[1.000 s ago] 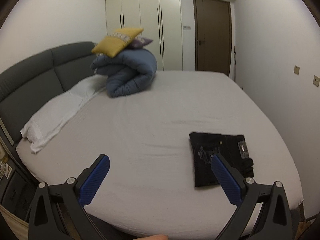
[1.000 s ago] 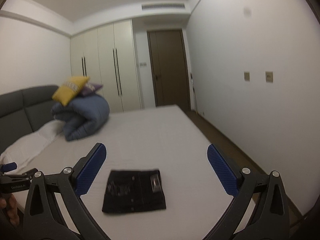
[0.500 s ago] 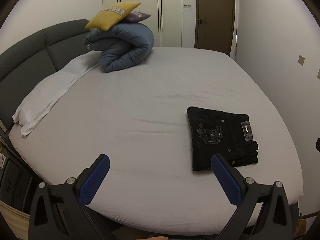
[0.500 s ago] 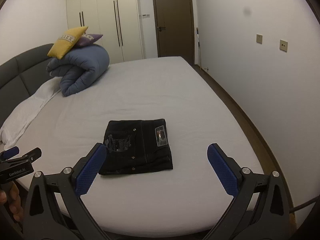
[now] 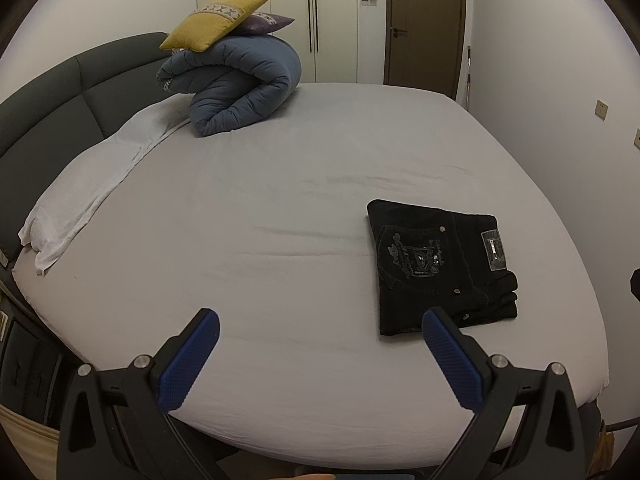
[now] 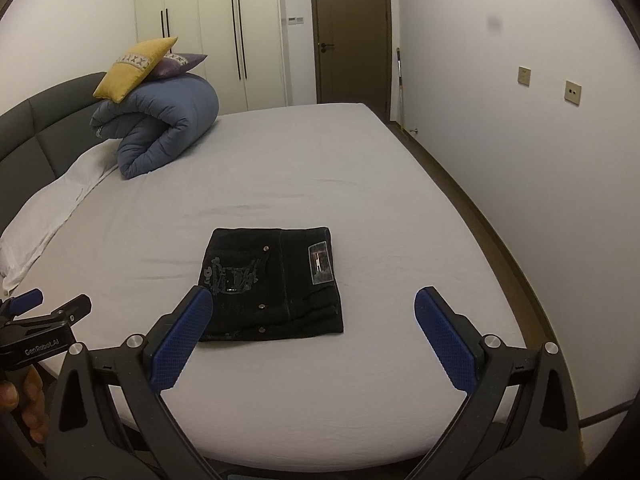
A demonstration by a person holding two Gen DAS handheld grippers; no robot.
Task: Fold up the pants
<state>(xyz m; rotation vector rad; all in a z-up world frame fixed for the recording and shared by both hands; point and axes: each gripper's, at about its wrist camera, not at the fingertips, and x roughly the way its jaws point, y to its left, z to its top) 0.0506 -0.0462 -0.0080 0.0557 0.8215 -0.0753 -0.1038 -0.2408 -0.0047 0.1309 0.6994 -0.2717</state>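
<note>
Black pants (image 5: 436, 268) (image 6: 272, 284) lie folded into a compact rectangle on the grey bed sheet (image 5: 280, 216) (image 6: 304, 168), near the bed's front right part. A back pocket with pale embroidery and a waistband patch face up. My left gripper (image 5: 320, 352) is open and empty, hovering above the bed's near edge, left of the pants. My right gripper (image 6: 308, 328) is open too, held above the near edge with the pants between and just beyond its blue pads. The left gripper (image 6: 24, 308) also shows at the left edge of the right wrist view, with a hand (image 6: 28, 404) on its handle.
A rolled blue duvet (image 5: 236, 88) (image 6: 160, 128) with a yellow cushion (image 5: 216, 20) and a purple one sits at the back left. White pillows (image 5: 100, 184) lie along the dark headboard (image 5: 52, 92). A wall (image 6: 540, 160) runs close on the right; wardrobe and door stand behind.
Both grippers have tilted downward, so the bed and pants now sit higher and larger in view. The pants have not moved and both grippers stay open.
</note>
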